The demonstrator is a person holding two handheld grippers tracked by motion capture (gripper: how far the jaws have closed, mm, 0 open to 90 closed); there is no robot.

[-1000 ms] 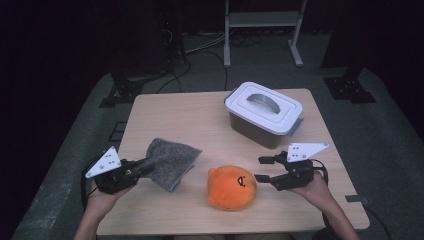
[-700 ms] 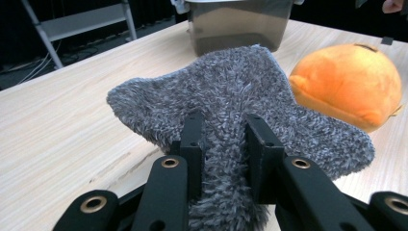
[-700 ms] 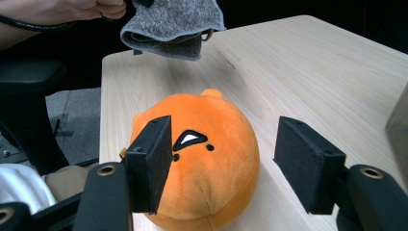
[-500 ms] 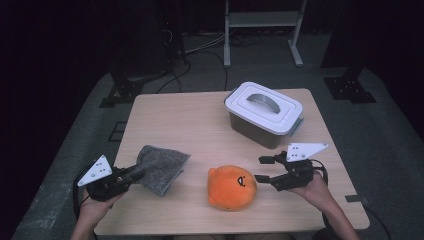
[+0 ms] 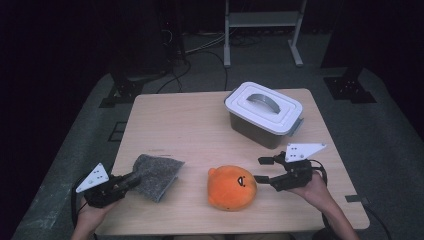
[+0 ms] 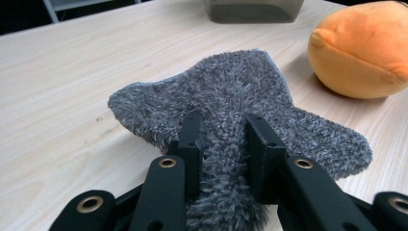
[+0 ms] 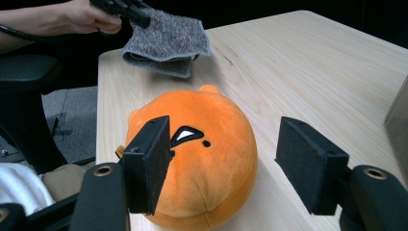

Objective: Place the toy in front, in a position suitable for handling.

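Wooden table [image 5: 200, 125], lidded grey box [image 5: 263, 113] upright

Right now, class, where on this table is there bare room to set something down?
The far-left tabletop, bordered by the lidded box and the grey cloth, is bare. The near edge is crowded: cloth, orange plush, and both hand-held grippers.

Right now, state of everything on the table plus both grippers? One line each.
grey cloth: folded, lying at the table's near left, pinched at its edge by the left gripper.
orange plush toy: resting on the table, free, not gripped.
lidded box: lid on, handle flat, untouched.
left gripper: shut on the cloth.
right gripper: open, jaws spread just in front of the plush, not touching it.
table: bare wood elsewhere.
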